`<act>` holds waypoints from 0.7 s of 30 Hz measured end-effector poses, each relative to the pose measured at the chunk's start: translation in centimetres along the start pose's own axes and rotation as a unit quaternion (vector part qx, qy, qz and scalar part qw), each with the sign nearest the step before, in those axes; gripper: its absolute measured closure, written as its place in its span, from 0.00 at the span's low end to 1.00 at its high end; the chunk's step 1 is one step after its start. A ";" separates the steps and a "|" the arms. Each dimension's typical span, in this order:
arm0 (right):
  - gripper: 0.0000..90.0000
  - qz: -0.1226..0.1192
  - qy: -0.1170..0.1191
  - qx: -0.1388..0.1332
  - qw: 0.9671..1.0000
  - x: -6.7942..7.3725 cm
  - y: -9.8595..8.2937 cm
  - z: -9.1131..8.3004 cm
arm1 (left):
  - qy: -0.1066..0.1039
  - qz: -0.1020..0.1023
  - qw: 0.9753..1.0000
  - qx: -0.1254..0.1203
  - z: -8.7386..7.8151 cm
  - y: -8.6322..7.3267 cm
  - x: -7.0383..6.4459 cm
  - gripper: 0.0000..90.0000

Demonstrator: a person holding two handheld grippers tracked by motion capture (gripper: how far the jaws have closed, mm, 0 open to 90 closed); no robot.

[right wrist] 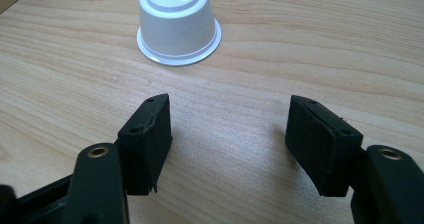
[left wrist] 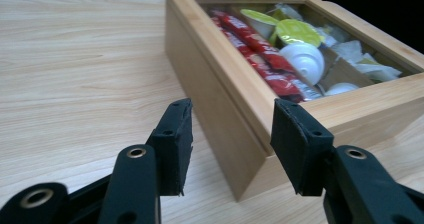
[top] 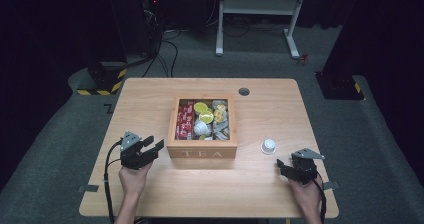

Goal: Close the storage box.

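A wooden box [top: 202, 153] marked TEA stands mid-table with no lid on it. It holds red packets [top: 185, 119], yellow-lidded capsules [top: 201, 107], a white capsule [top: 201, 128] and grey sachets. A lone white capsule [top: 269, 145] sits upside down on the table to the box's right. My left gripper [top: 153, 145] is open, just left of the box's near left corner [left wrist: 250, 184]. My right gripper [top: 281, 165] is open, low over the table, a little short of the lone capsule [right wrist: 178, 23]. Nothing is between either pair of jaws.
A round cable hole [top: 244, 91] sits near the table's far edge. Beyond the table, a white desk frame [top: 260, 14] and cables are on the grey carpet. Bare wooden tabletop [top: 150, 99] lies on both sides of the box.
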State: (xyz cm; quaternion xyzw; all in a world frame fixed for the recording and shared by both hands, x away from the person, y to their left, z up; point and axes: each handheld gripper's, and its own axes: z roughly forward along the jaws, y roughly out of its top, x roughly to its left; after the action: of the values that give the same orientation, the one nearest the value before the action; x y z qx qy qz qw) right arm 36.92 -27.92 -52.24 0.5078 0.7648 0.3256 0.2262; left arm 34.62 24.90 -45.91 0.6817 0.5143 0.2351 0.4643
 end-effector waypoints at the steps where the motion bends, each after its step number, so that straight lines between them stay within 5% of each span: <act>1: 0.39 0.000 0.000 0.000 1.000 0.0 0.0 0.0 | 0.004 -0.004 1.000 0.001 -0.1 -0.1 0.2 0.56; 13: 0.39 0.000 0.000 0.000 1.000 0.0 0.0 0.0 | 0.038 -0.020 0.999 0.012 -0.9 -0.9 2.0 0.51; 21: 0.39 0.000 0.000 0.000 1.000 0.0 0.0 0.0 | 0.061 -0.012 0.998 0.029 -0.7 -1.8 2.5 0.50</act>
State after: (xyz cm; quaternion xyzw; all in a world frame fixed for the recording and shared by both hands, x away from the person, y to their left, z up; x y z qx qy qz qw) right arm 36.92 -27.92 -52.24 0.5078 0.7648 0.3257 0.2261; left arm 34.09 27.59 -47.53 0.6728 0.5564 0.2556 0.4153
